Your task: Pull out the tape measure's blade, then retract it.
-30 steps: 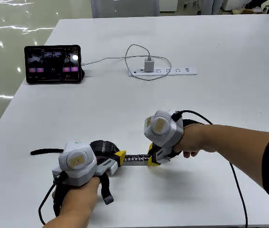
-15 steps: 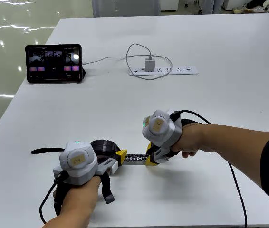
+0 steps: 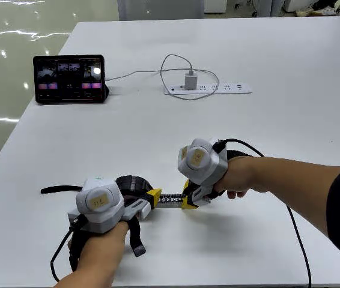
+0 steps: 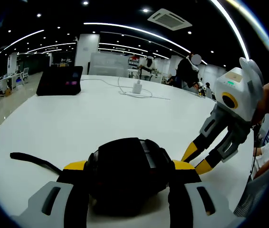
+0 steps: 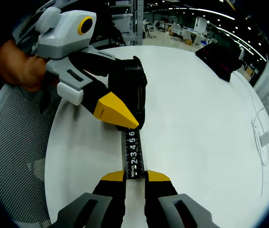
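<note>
Far left on the counter (image 3: pixel 266 60) there's the tablet (image 3: pixel 69 78), nothing to do with us. Closer in, the black strap (image 3: pixel 59 190) trails off the tape measure (image 3: pixel 133 186), which sits on the counter clamped in our left gripper (image 4: pixel 129 166). Its yellow-tipped fingers (image 4: pixel 75 165) are closed against both sides of the case.

Next comes the blade (image 5: pixel 133 154), and this is what changed. A second ago a longer stretch was showing; now it's a short bit, roughly up to the 6 mark. Our right gripper (image 5: pixel 135 178) has slid in toward the case, with its fingers (image 5: pixel 159 176) nearly shut and pinching the blade's end.

So we reckon the pull-out is done and we're mid-retract, feeding it back slowly. There's not much left to go. The main worry is letting it snap back the last bit.
</note>
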Tool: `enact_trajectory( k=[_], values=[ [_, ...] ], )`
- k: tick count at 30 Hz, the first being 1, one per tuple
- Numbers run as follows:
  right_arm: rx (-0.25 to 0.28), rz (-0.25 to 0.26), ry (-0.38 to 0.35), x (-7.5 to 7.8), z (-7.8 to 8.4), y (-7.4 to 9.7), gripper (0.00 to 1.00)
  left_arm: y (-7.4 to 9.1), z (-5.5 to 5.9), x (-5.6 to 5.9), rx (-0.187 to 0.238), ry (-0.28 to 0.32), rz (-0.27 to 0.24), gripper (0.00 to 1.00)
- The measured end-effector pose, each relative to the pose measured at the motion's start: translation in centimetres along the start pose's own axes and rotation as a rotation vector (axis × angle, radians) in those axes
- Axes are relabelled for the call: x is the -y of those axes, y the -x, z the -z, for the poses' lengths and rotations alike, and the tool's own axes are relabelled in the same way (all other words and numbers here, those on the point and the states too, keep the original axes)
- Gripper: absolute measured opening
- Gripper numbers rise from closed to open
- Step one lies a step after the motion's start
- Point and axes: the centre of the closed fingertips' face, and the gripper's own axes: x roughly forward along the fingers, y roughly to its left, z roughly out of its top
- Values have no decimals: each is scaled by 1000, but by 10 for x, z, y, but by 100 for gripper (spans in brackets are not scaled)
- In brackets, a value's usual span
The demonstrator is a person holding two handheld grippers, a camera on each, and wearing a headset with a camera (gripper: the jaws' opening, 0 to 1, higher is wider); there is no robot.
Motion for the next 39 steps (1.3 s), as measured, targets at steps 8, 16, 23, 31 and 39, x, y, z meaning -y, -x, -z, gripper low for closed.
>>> enact_trajectory(
  k=[8, 16, 23, 31, 39],
  values=[
    [11, -3, -9, 0, -3, -1, 11, -1, 0, -1, 0, 1, 0, 64],
    [14, -3, 3, -2, -7, -4, 11, -1, 0, -1, 1, 3, 0, 64],
    [18, -8, 4, -1, -10, -6, 11, -1, 0, -1, 2, 5, 0, 64],
    [19, -11, 13, -2, -15, -8, 11, -1, 1, -1, 1, 7, 0, 64],
    [26, -11, 13, -2, -20, -10, 11, -1, 0, -1, 2, 9, 1, 64]
  ],
)
